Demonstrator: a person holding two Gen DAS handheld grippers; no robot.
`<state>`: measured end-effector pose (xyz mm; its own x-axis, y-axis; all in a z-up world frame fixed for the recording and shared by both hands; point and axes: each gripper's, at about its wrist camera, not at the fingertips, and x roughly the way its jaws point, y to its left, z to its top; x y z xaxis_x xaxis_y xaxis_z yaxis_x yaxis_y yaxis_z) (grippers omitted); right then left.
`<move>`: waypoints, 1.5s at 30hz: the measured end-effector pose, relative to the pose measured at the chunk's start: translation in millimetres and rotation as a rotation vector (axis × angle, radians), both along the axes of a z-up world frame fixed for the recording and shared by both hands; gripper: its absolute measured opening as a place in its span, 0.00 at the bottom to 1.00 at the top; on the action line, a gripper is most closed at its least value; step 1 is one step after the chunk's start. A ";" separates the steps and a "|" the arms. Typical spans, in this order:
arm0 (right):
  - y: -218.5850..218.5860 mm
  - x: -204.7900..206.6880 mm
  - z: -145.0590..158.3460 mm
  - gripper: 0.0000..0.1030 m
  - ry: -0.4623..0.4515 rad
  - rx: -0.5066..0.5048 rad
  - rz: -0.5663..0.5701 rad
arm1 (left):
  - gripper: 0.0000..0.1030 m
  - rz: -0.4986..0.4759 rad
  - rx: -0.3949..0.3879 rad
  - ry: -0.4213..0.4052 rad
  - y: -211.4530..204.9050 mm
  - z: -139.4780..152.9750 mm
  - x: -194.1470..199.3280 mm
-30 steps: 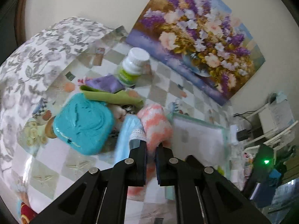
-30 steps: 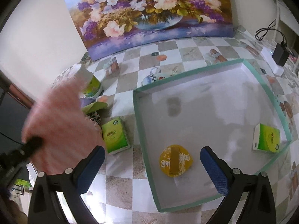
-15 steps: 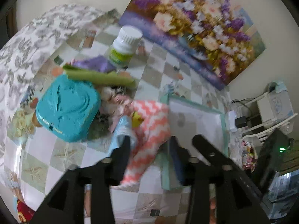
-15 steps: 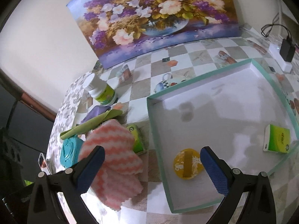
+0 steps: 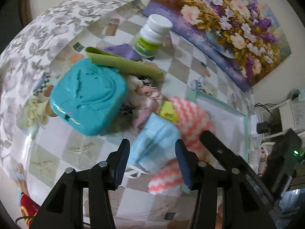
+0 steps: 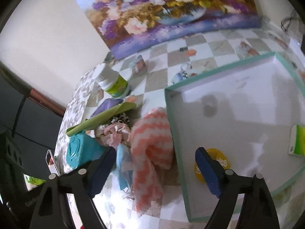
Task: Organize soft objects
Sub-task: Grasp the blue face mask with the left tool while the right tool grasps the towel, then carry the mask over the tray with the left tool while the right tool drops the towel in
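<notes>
So the coral zigzag cloth (image 6: 150,143) has just been let go by the left tongs (image 5: 152,162), now apart; it's draped beside the tray (image 6: 171,118), not inside, while the right tongs (image 6: 154,168) are closing around it.

Right gripper (image 6: 156,168) closing over pink-and-white cloth (image 6: 152,143) — unpinched, beside tray (image 6: 172,126)

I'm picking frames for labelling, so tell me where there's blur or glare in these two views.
Left wrist view: the pink zigzag cloth and blue cloth are smeared, with glare on the tablecloth. Right wrist view: the painting is blurred throughout.
</notes>
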<state>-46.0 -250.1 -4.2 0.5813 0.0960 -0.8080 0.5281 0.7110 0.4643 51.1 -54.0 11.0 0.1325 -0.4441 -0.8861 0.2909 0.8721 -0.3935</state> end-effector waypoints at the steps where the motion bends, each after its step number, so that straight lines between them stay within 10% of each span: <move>1: -2.0 0.6 -3.2 0.74 -0.003 0.014 0.001 | 0.48 -0.012 0.021 -0.020 -4.4 1.6 -2.5; 15: -4.1 5.6 -13.2 0.15 -0.023 0.073 0.047 | 0.49 -0.073 0.123 -0.030 -35.0 -22.6 -6.7; 21: -4.0 5.2 -15.4 0.14 -0.006 0.072 0.047 | 0.47 -0.087 0.161 -0.023 -44.1 -40.1 -4.3; 23: -3.5 5.5 -17.0 0.14 0.002 0.074 0.050 | 0.21 -0.106 0.164 -0.008 -47.7 -46.4 -5.0; 26: -2.5 5.9 -18.6 0.14 0.012 0.077 0.054 | 0.08 -0.127 0.162 0.010 -51.1 -51.4 -7.5; 35: -2.8 3.9 -14.6 0.11 -0.002 0.087 0.050 | 0.05 -0.082 0.120 -0.016 -41.0 -35.4 -3.3; 45: -2.5 -3.9 31.3 0.08 -0.152 0.054 0.037 | 0.04 -0.045 -0.046 -0.220 -26.9 36.0 -7.8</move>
